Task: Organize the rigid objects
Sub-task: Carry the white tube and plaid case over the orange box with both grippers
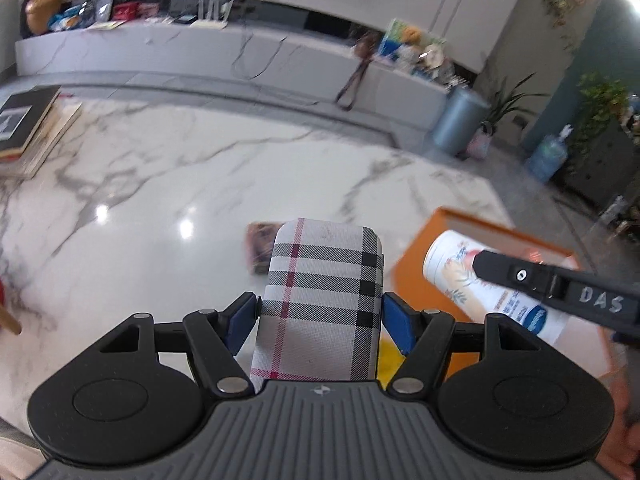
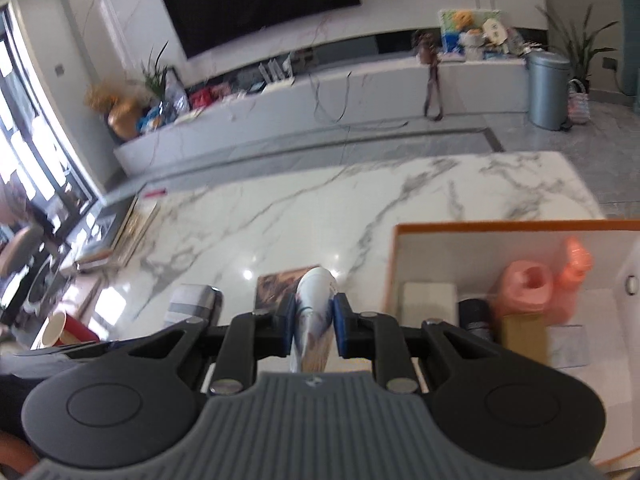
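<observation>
My left gripper [image 1: 320, 316] is shut on a plaid fabric-covered case [image 1: 320, 300], held above the marble table. The case also shows in the right wrist view [image 2: 192, 306]. My right gripper [image 2: 314, 320] is shut on a white printed tube [image 2: 314, 312], held just left of the orange box. In the left wrist view the tube [image 1: 472, 276] and a right finger [image 1: 552, 284] hang over the orange box [image 1: 416, 264]. The orange box [image 2: 480, 226] holds a pink bottle [image 2: 528, 288], a white block [image 2: 430, 300], a dark can [image 2: 474, 314] and a tan box [image 2: 524, 336].
A brown patterned card [image 1: 258, 248] lies flat on the table ahead; it shows in the right wrist view [image 2: 280, 284] too. Books [image 1: 28, 128] are stacked at the table's far left. A red paper cup [image 2: 64, 330] stands at left. The marble table [image 1: 200, 168] ends before a low TV bench.
</observation>
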Demonstrator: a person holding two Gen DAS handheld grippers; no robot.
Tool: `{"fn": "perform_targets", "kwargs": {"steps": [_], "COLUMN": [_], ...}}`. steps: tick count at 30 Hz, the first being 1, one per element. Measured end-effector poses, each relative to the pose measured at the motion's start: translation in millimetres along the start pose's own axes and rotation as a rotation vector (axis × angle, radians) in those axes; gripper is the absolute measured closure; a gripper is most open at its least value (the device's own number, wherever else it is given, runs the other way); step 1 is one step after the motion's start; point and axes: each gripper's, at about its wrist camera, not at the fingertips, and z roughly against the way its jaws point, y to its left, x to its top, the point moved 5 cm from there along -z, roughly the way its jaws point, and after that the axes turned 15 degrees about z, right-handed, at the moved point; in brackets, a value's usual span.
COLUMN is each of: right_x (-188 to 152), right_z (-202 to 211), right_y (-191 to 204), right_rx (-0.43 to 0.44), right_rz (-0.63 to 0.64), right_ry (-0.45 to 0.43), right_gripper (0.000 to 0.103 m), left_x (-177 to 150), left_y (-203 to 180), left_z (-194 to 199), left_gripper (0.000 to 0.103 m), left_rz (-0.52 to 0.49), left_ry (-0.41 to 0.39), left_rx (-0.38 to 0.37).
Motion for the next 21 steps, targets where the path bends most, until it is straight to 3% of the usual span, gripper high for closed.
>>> {"fn": "perform_targets", "kwargs": {"steps": [9,16,21], "right_x": [-12,-36,-60], "right_z": [58,78,74], "right_y": [-94,-148,-182], "right_rx": [-0.149,-0.228,-0.26], "right_rz": [-0.148,-0.188,-0.228], "right_ry": [-0.074,-0.053,-0.002], "right_gripper": [0.084,0.084,0.084], "left_x": [-10,-32,-49], "left_y": [-77,-139,-170], "left_z": [5,-24,-55], "left_gripper": [0.024,0.024,0.024], "left_rz": [-0.092,-0.15,-0.166], "left_ry": [0.01,0.11,0.199], "left_rx": [-0.115,-0.202,-0.217]}}
